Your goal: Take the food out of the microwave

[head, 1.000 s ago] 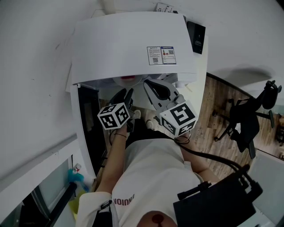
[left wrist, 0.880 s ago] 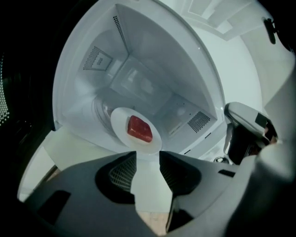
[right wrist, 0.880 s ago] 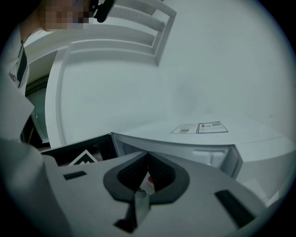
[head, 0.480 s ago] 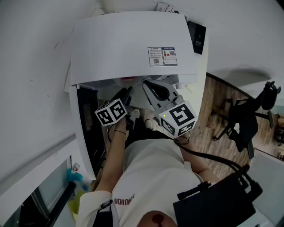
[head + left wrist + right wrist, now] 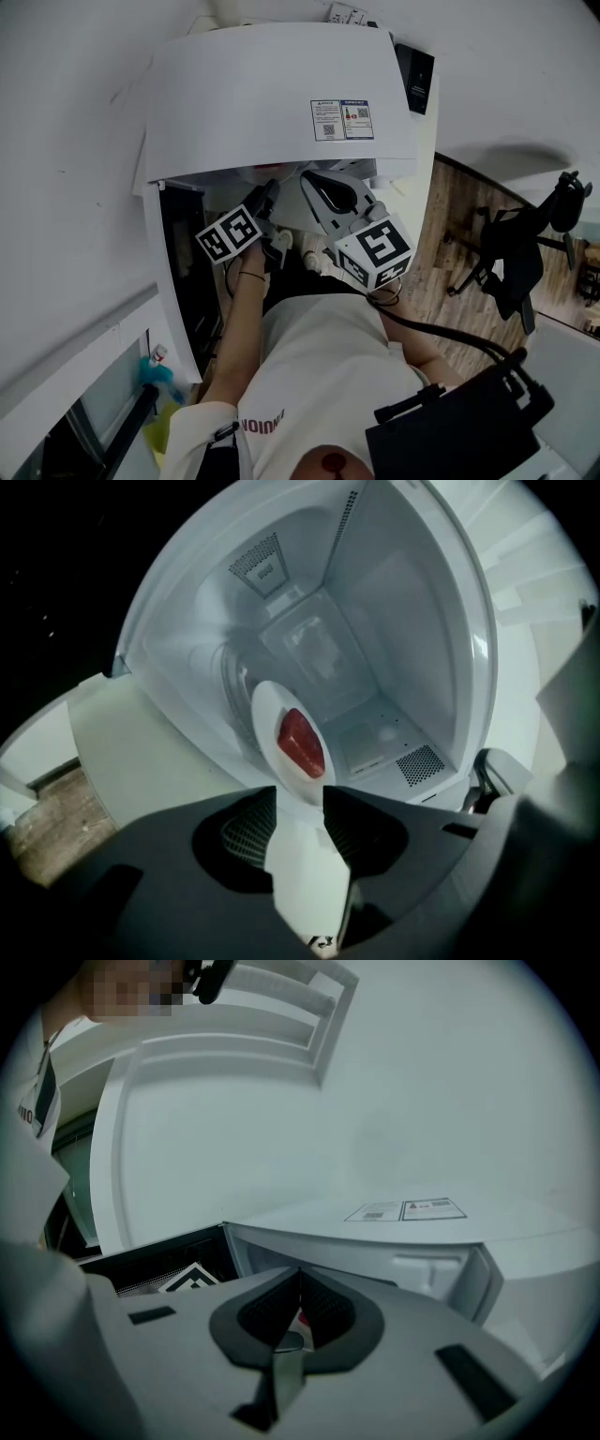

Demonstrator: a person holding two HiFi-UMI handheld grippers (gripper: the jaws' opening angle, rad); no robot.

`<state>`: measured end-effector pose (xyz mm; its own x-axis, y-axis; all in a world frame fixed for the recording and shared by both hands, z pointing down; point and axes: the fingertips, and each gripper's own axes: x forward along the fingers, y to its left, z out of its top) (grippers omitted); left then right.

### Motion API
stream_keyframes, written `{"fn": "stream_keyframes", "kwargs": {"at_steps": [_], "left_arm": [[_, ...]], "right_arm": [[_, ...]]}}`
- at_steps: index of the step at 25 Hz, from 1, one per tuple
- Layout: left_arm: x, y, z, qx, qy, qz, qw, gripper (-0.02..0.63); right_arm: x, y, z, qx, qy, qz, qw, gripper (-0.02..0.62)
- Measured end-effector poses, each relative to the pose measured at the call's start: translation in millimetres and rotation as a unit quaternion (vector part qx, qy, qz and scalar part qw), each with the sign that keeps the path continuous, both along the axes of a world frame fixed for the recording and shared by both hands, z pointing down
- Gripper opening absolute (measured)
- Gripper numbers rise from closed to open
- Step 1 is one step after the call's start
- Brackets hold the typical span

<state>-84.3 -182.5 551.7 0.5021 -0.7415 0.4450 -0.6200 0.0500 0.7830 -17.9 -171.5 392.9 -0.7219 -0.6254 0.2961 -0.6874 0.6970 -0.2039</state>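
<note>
A red lump of food (image 5: 300, 742) lies on a shallow white plate (image 5: 270, 714) inside the white box-shaped microwave (image 5: 403, 621), straight ahead of the left gripper (image 5: 300, 801). Its jaws stand slightly apart, clamped on the plate's near rim. Only that gripper's view looks into the cavity; the head view mostly meets the flat top. Just right of it, the right gripper (image 5: 300, 1274) has its jaws pressed together, empty
</note>
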Motion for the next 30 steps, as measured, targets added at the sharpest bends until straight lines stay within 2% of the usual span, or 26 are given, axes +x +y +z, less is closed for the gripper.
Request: {"fn": "stream_keyframes", "kwargs": {"at_steps": [22,30], "left_arm": [[0,-9,9,-0.022,0.078,-0.040,0.9959,0.146],[4,-12,7,-0.020,0.101,-0.046,0.9936,0.098]], "right_arm": [[1,-1,4,-0.003,0.007,0.000,1.000,0.021],[2,-1,5,-0.004,0.008,0.001,1.000,0.021]]}}
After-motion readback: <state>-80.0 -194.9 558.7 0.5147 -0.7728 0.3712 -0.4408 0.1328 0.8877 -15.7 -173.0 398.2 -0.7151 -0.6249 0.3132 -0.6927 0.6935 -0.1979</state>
